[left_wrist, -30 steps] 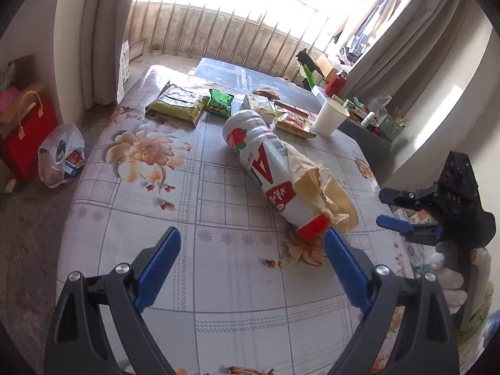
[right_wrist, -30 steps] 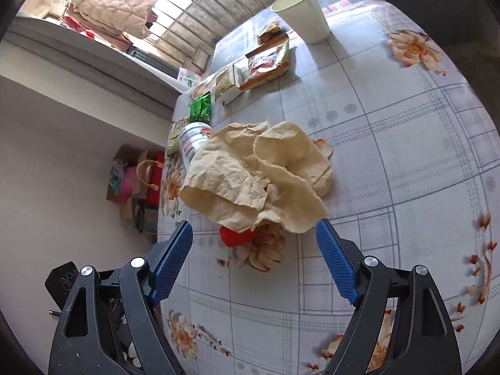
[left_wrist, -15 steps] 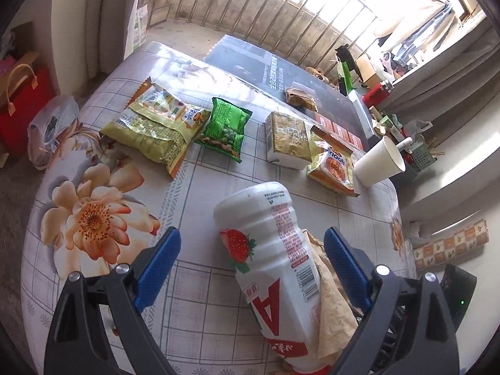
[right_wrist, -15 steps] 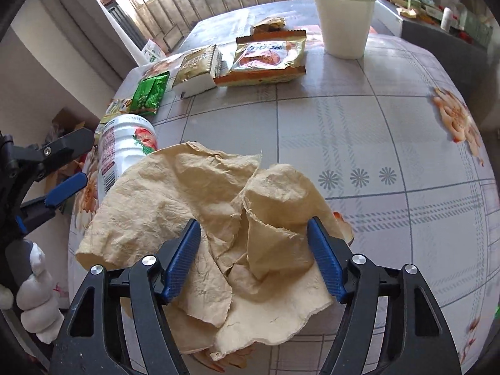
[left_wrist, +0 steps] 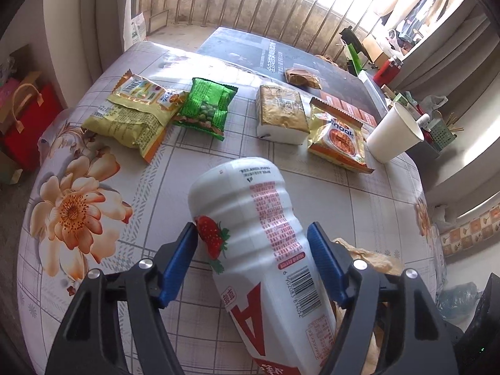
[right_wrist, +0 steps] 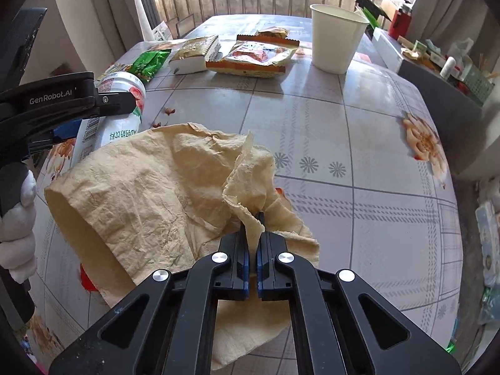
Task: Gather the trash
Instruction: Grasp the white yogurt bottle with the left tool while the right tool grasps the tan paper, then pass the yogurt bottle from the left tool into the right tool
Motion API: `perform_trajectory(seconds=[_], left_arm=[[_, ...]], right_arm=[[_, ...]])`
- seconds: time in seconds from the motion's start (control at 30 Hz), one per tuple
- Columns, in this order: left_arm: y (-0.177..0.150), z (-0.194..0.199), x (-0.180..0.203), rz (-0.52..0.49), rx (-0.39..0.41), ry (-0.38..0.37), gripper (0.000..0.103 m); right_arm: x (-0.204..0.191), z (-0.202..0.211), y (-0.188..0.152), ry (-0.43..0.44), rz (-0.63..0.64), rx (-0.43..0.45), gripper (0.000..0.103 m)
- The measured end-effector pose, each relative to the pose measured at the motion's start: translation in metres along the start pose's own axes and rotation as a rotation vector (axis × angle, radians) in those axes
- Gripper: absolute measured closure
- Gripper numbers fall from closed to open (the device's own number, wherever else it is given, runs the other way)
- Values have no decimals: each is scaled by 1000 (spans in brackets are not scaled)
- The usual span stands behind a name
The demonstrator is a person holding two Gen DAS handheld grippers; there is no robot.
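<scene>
Bottle (left_wrist: 265, 268), white with strawberry label, lies on the floral tabletop (left_wrist: 175, 168); we see left gripper (left_wrist: 253, 243) jaws closed against its sides. Right gripper (right_wrist: 252, 234) jaws pinch the crumpled brown paper (right_wrist: 150, 187) just beside the bottle.

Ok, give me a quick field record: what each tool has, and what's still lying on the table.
left tool: closed around the white strawberry drink bottle, which lies on its side
right tool: shut on a fold of the crumpled brown paper
paper vs bottle: paper drapes over the bottle's lower end
still on table: yellow snack bag, green pea bag, tan packet, orange noodle pack, white paper cup
</scene>
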State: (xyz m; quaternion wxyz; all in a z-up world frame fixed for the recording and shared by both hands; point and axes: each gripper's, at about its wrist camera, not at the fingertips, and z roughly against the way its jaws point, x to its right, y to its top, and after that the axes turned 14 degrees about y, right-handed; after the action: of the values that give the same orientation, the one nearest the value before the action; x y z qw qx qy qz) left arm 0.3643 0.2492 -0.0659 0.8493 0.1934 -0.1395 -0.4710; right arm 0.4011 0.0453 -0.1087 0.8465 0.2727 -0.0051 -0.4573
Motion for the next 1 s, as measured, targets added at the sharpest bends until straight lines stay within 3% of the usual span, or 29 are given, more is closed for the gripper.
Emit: perform_trajectory(seconds=[0.17,0.4,0.53,0.7,0.8,0.9,1.0], left_arm=[[-28,15,17,-101,4,-15,34],[-115,54,35,-283,-30,-132,40],[-171,66,32,-299,-97,-209,41],[-212,87,27,-292,-78,-263,41],[-218,97,21,-253,-68,-298,41],[-215,109,8,-191,-46,-332,38],[-207,125,-11,-125,4,-362,38]], right_arm=[[19,18,-27,19,-57,4,102],[33,68,-108,20,-137,18,102],[28,93,-157,36,-193,35,102],[26,112,-193,108,-296,76,101],[31,118,-198,166,-343,117,93],[31,134,-197,188,-369,192,66],[23,161,-194,194,-346,308,56]])
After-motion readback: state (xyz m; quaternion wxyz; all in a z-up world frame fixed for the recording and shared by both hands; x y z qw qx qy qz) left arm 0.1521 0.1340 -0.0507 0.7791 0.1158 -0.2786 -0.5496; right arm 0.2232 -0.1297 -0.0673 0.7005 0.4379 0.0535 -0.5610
